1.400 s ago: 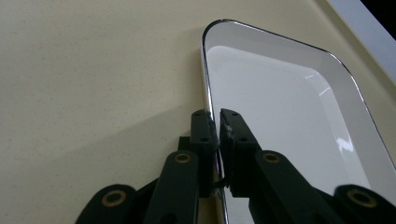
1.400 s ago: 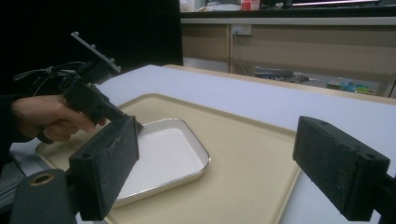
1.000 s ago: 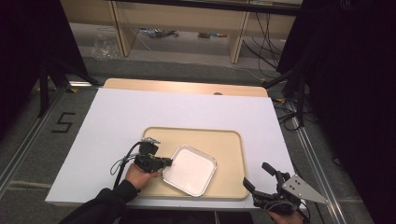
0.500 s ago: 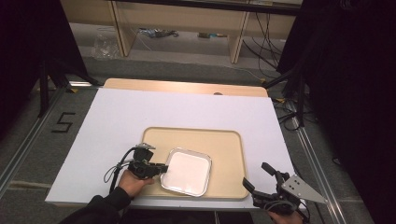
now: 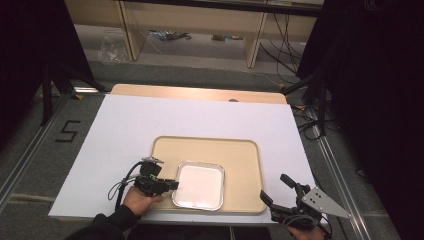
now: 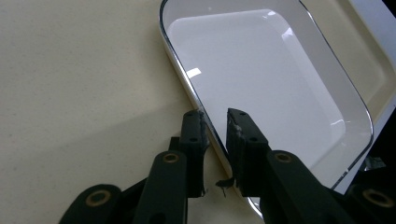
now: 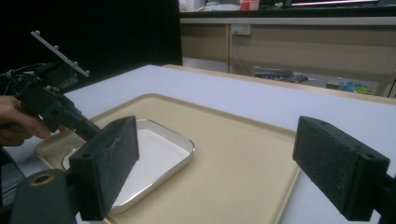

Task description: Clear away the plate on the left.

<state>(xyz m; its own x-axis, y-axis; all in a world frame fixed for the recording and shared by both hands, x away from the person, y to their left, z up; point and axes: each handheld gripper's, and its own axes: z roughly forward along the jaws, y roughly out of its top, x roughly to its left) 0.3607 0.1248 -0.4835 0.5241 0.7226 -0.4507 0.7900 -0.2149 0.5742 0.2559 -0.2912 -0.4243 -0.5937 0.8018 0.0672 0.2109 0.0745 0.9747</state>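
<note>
Step in hand: releasing the white dish (image 5: 199, 185), low centre of frame on the beige tray (image 5: 240, 150). Your left gripper (image 5: 167, 185) has just been opening, jaws straddling the rim with gaps. Right gripper (image 5: 280, 192) idle, jaws apart. Next: back straight off.

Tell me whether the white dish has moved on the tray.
Yes. The white dish has slid toward the beige tray's near-left corner, nearer its front rim.
</note>
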